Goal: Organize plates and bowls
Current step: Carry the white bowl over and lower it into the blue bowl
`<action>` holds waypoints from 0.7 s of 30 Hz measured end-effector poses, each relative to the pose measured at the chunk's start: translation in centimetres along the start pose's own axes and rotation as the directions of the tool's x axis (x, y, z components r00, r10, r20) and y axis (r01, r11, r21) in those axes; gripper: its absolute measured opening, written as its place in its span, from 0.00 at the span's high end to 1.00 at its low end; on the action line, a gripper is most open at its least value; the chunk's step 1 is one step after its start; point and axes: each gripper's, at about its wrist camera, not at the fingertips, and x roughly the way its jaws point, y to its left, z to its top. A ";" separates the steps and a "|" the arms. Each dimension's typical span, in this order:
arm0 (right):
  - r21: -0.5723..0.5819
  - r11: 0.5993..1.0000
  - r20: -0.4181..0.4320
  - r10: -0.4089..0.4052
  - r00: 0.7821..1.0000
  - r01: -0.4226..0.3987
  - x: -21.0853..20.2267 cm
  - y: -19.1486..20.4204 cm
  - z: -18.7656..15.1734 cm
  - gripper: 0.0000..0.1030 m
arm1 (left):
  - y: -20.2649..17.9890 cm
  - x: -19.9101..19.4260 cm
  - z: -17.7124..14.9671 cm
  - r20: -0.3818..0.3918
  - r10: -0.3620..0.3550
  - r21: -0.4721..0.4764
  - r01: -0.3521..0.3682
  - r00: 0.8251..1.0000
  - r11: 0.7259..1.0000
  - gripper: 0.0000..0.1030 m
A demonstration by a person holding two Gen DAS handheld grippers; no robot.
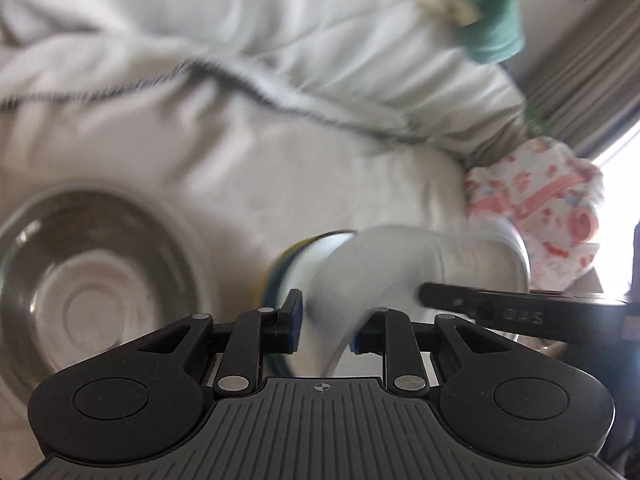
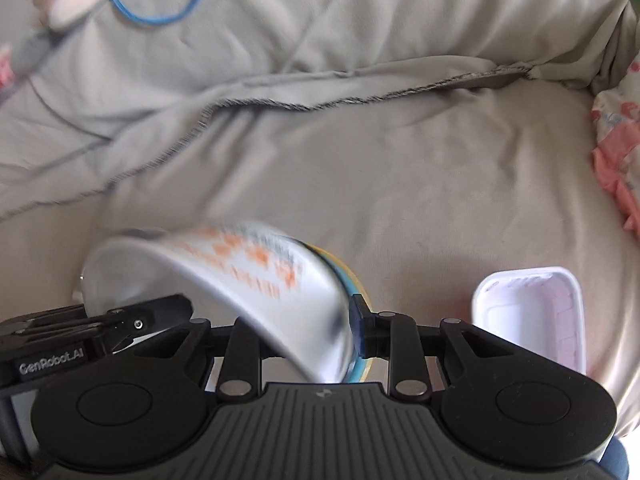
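A white bowl (image 1: 380,264) with orange markings (image 2: 248,272) hangs tilted and blurred above the bed, held from two sides. My left gripper (image 1: 326,326) is shut on its near rim, the blue pads pressing the wall. My right gripper (image 2: 316,336) is shut on the opposite rim; only its right fingertip (image 2: 358,320) shows, the other is hidden behind the bowl. Each gripper appears in the other's view: the right gripper (image 1: 440,294), the left gripper (image 2: 120,320). Under the bowl lies a plate with a yellow and blue rim (image 1: 280,268) (image 2: 352,280). A clear glass bowl (image 1: 92,280) sits to the left.
Everything rests on a rumpled pale bedsheet (image 2: 360,160) with a folded duvet (image 1: 280,40) behind. A white plastic tray (image 2: 528,320) lies at the right. A pink floral cloth (image 1: 536,208) is at the right edge, a blue-edged item (image 2: 160,0) far back.
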 end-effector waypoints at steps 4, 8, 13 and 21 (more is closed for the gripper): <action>-0.027 0.998 0.019 -0.052 0.998 0.053 1.1 0.7 -0.4 0.75 | 0.6 -0.6 0.0 0.026 -0.028 0.008 0.028 0.999 1.000 0.80; -0.036 0.995 0.112 -0.093 0.989 0.097 0.3 1.4 -1.0 0.75 | 0.4 -2.6 0.1 0.086 -0.026 0.030 0.024 0.996 0.999 0.80; -0.013 0.996 0.204 -0.088 0.975 0.093 -1.2 1.9 -2.7 0.67 | 1.0 -3.4 0.2 0.107 -0.027 0.018 0.025 0.994 1.000 0.80; 0.038 0.991 0.223 -0.135 0.965 0.130 -0.3 0.4 -5.0 0.49 | 1.4 -0.8 -0.2 0.066 0.034 0.029 -0.036 0.997 0.999 0.74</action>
